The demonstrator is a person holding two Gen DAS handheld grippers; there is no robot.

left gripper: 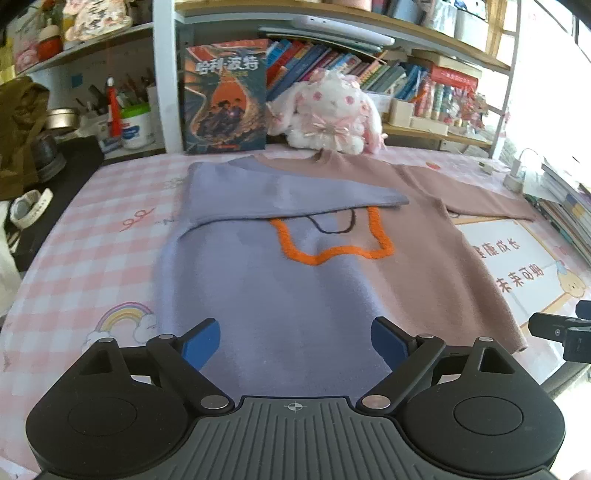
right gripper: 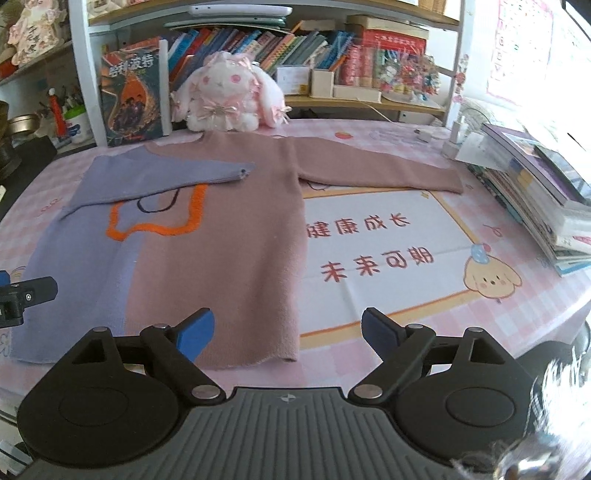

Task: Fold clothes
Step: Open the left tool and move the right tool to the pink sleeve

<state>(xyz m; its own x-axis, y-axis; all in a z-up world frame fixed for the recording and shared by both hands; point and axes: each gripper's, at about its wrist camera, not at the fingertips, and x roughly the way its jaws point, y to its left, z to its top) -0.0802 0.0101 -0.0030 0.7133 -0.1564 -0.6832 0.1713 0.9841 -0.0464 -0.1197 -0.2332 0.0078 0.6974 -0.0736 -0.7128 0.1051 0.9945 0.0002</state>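
Sweater (right gripper: 221, 236) flat beside mat (right gripper: 388, 258) reading 未来可期, both hand-held grippers (left gripper: 295, 341) (right gripper: 286, 334) agape, empty.

Both views are bright with daylight that pours in from the right, where the upper right corner burns out to plain white and washes over the stacked books (right gripper: 535, 192) near it. The sweater (left gripper: 295, 266) and the pink checked tablecloth (right gripper: 388, 129) are evenly lit with only soft, faint shadows, while the dark bag (left gripper: 18, 133) at far left sits in dimness. Fisheye bending curves the shelves (left gripper: 332, 22) and table edges, and a blurred, glinting shape (right gripper: 546, 424) smears the near right corner.
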